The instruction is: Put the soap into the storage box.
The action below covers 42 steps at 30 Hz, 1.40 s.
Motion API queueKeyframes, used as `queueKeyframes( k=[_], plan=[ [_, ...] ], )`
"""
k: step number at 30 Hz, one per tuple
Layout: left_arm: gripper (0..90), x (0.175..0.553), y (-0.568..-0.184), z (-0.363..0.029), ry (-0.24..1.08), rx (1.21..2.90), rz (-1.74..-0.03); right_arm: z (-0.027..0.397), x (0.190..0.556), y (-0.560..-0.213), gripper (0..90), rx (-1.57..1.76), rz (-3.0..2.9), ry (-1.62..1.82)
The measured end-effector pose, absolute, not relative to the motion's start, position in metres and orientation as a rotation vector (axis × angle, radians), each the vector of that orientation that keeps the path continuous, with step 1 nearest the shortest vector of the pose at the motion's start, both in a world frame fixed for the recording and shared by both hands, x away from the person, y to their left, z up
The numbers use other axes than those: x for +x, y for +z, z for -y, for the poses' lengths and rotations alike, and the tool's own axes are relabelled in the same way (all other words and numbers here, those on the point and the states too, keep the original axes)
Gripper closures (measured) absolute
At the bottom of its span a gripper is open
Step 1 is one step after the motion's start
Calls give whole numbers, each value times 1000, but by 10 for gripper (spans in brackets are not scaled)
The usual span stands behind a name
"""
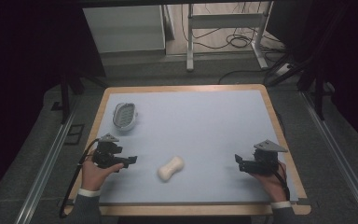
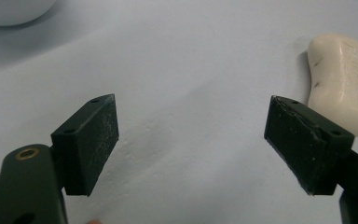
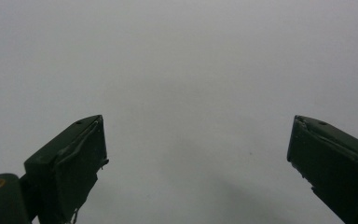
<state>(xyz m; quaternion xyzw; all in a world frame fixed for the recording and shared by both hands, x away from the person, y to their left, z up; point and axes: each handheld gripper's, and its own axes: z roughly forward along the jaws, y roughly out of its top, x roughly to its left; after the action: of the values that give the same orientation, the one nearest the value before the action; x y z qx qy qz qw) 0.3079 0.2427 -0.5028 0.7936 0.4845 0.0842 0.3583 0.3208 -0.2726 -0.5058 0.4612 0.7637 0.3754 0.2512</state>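
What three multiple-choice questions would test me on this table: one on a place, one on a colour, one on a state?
1. Where does the soap lie?
A. in the dish
B. on the mat between the two hand-held grippers
C. on the floor

2. What colour is the soap?
A. cream
B. green
C. red

3. How do the left hand-held gripper jaws stand?
A. shut on the soap
B. shut on the dish
C. open, holding nothing

Answers: B, it lies on the mat, apart from the dish; A, it looks cream; C, bare mat shows between the jaws.

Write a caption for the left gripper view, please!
Left gripper open above the pale table mat, with a cream soap bar lying just beyond one jaw.
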Motion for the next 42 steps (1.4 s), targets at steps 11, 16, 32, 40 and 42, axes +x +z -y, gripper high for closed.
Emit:
queueKeyframes(
  k=[11, 16, 32, 40, 42],
  plan=[
    [180, 304, -490, -239, 251, 2067, -1230, 288, 319, -496, 57, 1271, -2032, 1061],
    [181, 304, -486, -238, 261, 2102, -1242, 296, 318, -493, 58, 1283, -2016, 1074],
    [161, 309, -463, -226, 248, 2210, -1164, 303, 317, -497, 60, 1317, -2010, 1045],
    [156, 311, -461, -212, 243, 2261, -1155, 306, 315, -495, 61, 1313, -2001, 1049],
    [156, 312, -460, -209, 248, 2270, -1150, 306, 315, -495, 61, 1313, -2002, 1045]
  ],
)
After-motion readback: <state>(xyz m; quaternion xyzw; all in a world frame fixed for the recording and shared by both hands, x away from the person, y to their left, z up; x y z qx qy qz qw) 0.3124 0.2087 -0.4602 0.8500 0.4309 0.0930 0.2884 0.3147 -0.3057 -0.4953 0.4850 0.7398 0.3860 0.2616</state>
